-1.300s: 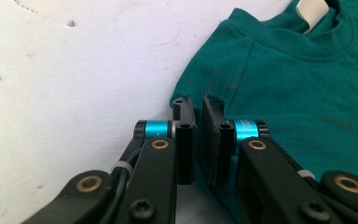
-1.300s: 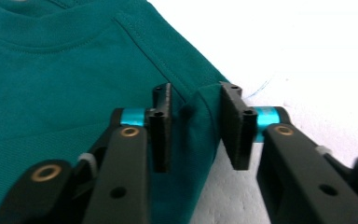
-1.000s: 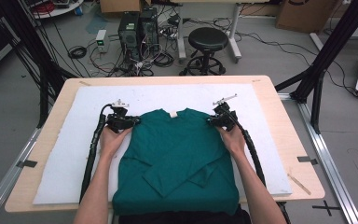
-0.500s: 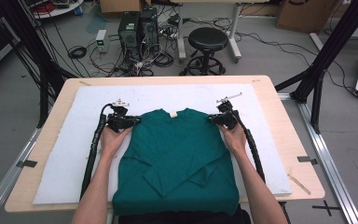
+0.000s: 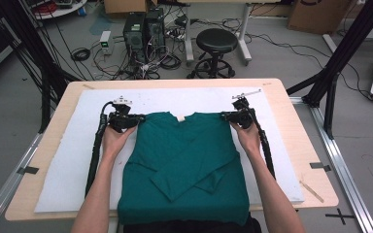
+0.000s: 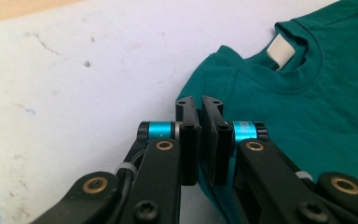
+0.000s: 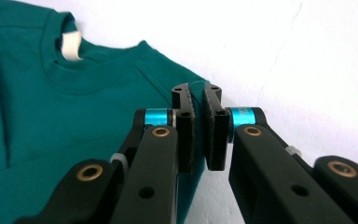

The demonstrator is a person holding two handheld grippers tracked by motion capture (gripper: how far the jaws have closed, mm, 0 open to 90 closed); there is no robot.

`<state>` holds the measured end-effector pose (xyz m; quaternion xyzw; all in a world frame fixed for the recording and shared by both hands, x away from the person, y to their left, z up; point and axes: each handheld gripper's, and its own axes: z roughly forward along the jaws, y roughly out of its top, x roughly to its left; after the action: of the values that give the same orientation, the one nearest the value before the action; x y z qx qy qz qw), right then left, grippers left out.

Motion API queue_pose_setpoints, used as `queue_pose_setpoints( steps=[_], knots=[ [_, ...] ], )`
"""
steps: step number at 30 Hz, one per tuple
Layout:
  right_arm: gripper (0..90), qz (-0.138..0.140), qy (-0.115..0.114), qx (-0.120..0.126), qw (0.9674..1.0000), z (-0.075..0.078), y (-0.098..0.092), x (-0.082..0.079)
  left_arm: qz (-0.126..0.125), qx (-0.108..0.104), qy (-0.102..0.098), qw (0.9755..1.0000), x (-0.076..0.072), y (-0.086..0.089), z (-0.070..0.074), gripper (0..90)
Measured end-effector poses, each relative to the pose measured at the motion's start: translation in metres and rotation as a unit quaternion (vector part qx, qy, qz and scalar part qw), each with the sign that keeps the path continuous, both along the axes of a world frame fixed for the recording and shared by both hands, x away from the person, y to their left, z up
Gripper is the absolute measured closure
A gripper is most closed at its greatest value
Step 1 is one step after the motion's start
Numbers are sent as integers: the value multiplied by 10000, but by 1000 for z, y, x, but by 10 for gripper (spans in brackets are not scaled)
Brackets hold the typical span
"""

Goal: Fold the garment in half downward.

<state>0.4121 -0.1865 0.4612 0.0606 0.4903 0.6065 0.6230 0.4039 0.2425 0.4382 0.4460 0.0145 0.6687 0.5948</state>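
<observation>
So from where I'm sitting, the teal t-shirt point(image 5: 187, 167) is lying flat on the white mat point(image 5: 63, 174) that covers the wooden table point(image 5: 315, 160), collar pointing away from the person and its hem hanging a bit past the near edge. Both sleeves are folded in across the front, crossing into a V shape low on the chest. The left gripper point(image 5: 135, 119) is clamped down on the shirt's left shoulder corner; in the left gripper view the black jaws sit nearly together with a thin fold of teal cloth pinched between them point(image 6: 200, 140). Same deal on the other side: the right gripper point(image 5: 226, 116) is pinching the right shoulder corner, and the right gripper view shows fabric caught up between its pads point(image 7: 198, 135). A small white tag point(image 5: 180, 118) sits inside the neckline, about midway between the two grippers. Both of the person's forearms run up along either side of the shirt.
</observation>
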Motion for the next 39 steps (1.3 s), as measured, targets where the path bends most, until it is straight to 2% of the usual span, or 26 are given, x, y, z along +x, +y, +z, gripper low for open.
queue_pose_setpoints(
  steps=[6,9,11,15,17,20,27,31,36,39],
  knots=[
    [860,-59,-118,54,9999,3,1,-8,55,-44,25,10000,-13,-3,7,854],
    [860,-51,-33,126,9999,7,-1,-10,46,-68,-2,10000,-18,-4,10,854],
    [860,-80,-72,128,9999,8,-1,-12,-41,-72,-88,9999,-21,-4,11,855],
    [859,-26,-166,137,9998,12,-3,-19,-79,-168,-86,9998,-26,-2,15,854],
    [859,-1,-157,174,9997,14,-3,-24,-28,-170,-178,9997,-30,-3,16,854],
    [859,59,-303,197,9993,14,-3,-31,23,-178,-303,9994,-38,-5,17,854],
    [859,93,-429,214,9988,16,-6,-46,-39,-177,-579,9982,-53,-5,18,854],
    [858,166,-592,234,9978,13,-8,-55,-45,-86,-774,9970,-59,-5,14,854],
    [857,151,-493,181,9985,13,-8,-51,37,-51,-648,9979,-57,-6,13,853],
    [857,41,-453,109,9989,12,-6,-49,144,29,-625,9979,-55,-9,11,854]
  ],
)
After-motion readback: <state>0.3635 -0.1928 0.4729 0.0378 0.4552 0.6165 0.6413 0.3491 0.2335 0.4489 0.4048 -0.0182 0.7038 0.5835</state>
